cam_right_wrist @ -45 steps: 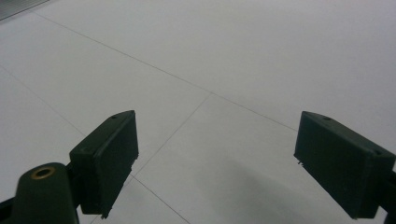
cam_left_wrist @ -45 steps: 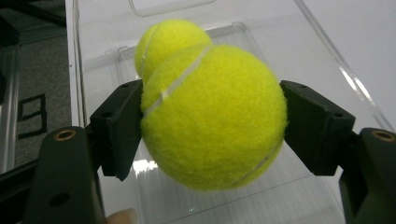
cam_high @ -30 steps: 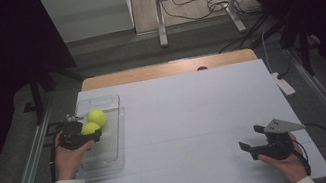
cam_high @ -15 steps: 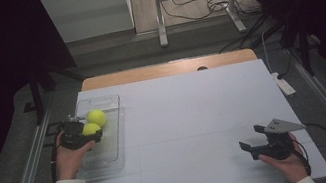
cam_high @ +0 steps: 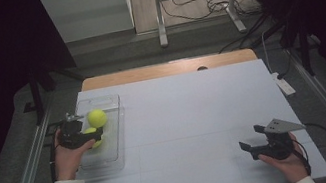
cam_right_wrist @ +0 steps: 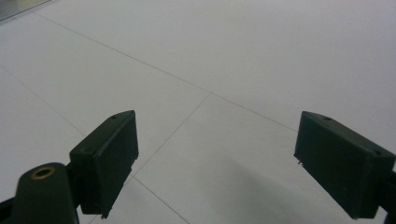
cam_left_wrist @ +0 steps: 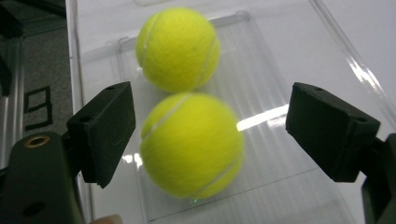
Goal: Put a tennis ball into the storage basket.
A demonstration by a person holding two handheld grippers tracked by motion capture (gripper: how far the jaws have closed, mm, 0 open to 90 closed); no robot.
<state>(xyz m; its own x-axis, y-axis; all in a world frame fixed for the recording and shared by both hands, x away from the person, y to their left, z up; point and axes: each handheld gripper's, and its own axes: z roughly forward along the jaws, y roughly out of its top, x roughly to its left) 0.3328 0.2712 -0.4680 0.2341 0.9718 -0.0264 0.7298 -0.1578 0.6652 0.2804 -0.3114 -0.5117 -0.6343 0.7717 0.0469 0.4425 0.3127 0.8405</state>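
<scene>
Two yellow-green tennis balls lie in a clear plastic tray (cam_high: pixel 111 156) at the table's left. The far ball (cam_high: pixel 97 118) (cam_left_wrist: pixel 177 49) rests free. The near ball (cam_high: pixel 91 131) (cam_left_wrist: pixel 191 144) sits on the tray floor (cam_left_wrist: pixel 280 154) between the jaws of my left gripper (cam_high: pixel 94 136) (cam_left_wrist: pixel 210 121). Those jaws have just been opening, and a gap shows on each side of the ball, wider on the right. My right gripper (cam_high: pixel 251 138) (cam_right_wrist: pixel 215 154) is held open over bare white table at the front right, with nothing between its fingers.
The white tabletop (cam_high: pixel 191 117) stretches between the two hands, with a wooden strip (cam_high: pixel 162 70) along its far edge. A white power strip (cam_high: pixel 283 84) lies at the right edge. Metal rails run along both sides of the table.
The left gripper's jaws look slightly wider around the near ball than before. Both hands and both balls stay where they were.
</scene>
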